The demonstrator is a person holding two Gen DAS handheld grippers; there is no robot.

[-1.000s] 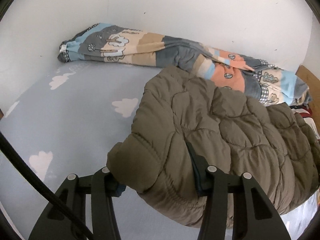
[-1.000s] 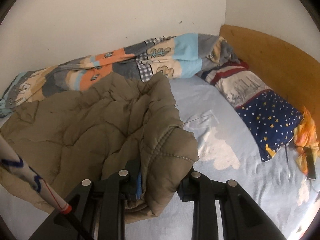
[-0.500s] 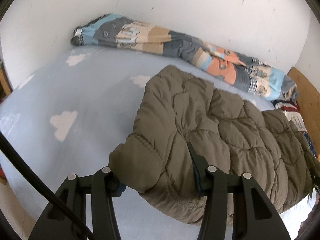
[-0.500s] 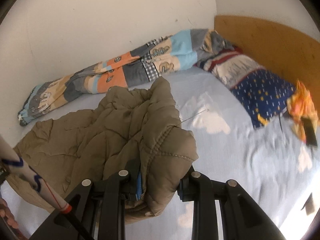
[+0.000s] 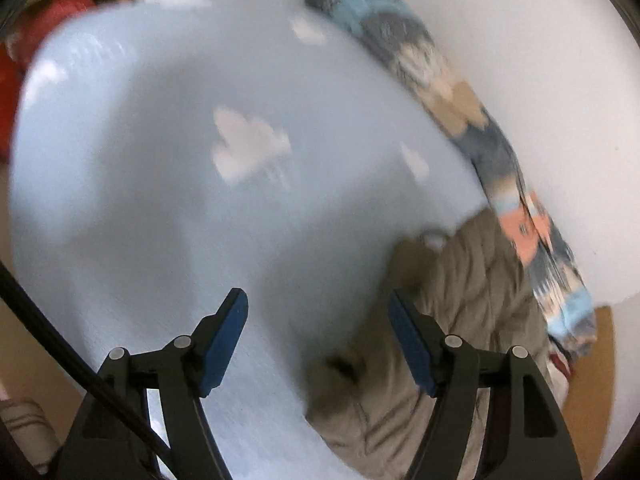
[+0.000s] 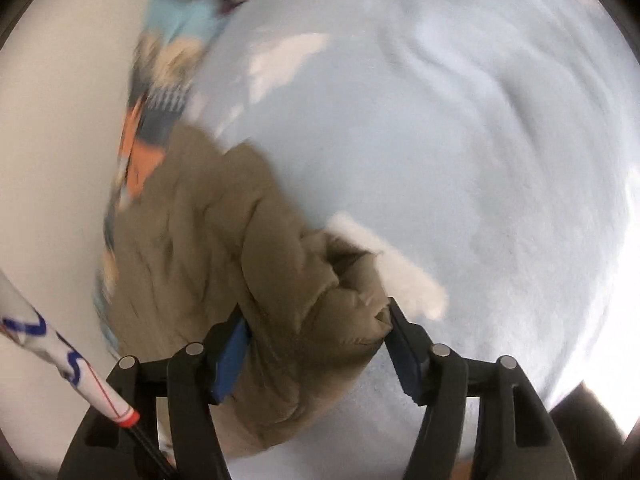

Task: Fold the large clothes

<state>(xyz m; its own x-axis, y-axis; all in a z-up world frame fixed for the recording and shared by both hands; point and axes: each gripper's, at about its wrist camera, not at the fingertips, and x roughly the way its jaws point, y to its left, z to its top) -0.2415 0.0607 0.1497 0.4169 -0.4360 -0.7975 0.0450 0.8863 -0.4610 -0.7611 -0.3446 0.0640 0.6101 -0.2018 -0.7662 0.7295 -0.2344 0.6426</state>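
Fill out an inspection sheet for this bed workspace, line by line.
Surface: light blue bed sheet with white clouds.
Job's things: olive quilted jacket bunched on the sheet.
Clutter: patterned blanket along the wall; pillow edge, blurred.
Grippers: left gripper open, nothing between the pads; right gripper jaws have just been opening, jacket fold between them.
Cables: black cable beside the left gripper.
Surroundings: white wall; wooden headboard.

Two wrist views, steeply down, close over the same jacket (image 5: 472, 304) and bedsheet (image 6: 460, 140).
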